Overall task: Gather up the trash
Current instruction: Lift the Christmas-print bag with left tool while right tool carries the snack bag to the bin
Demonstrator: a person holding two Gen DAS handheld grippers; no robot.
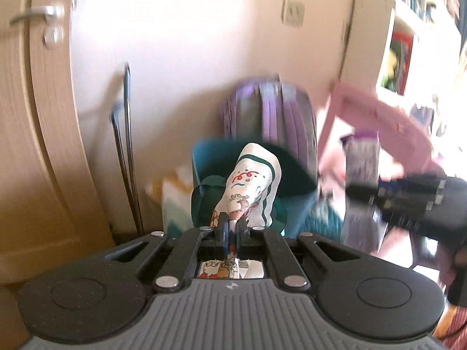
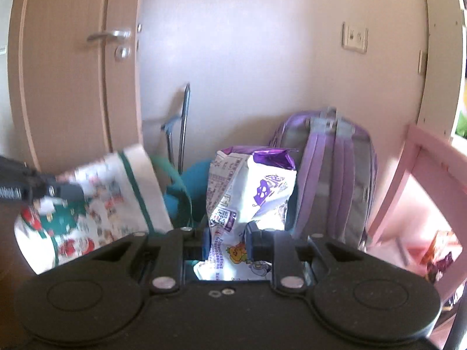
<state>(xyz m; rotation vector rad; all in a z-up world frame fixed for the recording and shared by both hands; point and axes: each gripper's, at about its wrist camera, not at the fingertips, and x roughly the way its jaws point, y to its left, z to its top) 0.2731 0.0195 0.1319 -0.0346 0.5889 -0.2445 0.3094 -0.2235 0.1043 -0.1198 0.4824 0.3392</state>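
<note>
My left gripper (image 1: 232, 224) is shut on a white paper wrapper with green bands and cartoon prints (image 1: 254, 186), held upright in front of a teal bin (image 1: 204, 160). In the right wrist view the same wrapper (image 2: 96, 201) hangs at the left, with the left gripper (image 2: 62, 192) on it. My right gripper (image 2: 227, 240) is shut on a white and purple snack bag (image 2: 248, 195), which stands up between its fingers. In the left wrist view that bag (image 1: 362, 180) is blurred at the right, held by the right gripper (image 1: 359, 194). The teal bin (image 2: 189, 186) sits behind both pieces.
A purple backpack (image 2: 335, 175) leans on the wall behind the bin. A pink chair (image 2: 423, 180) stands at the right. A wooden door (image 2: 73, 73) is at the left, with a metal frame (image 2: 182, 128) against the wall. Shelves (image 1: 408, 29) are at the far right.
</note>
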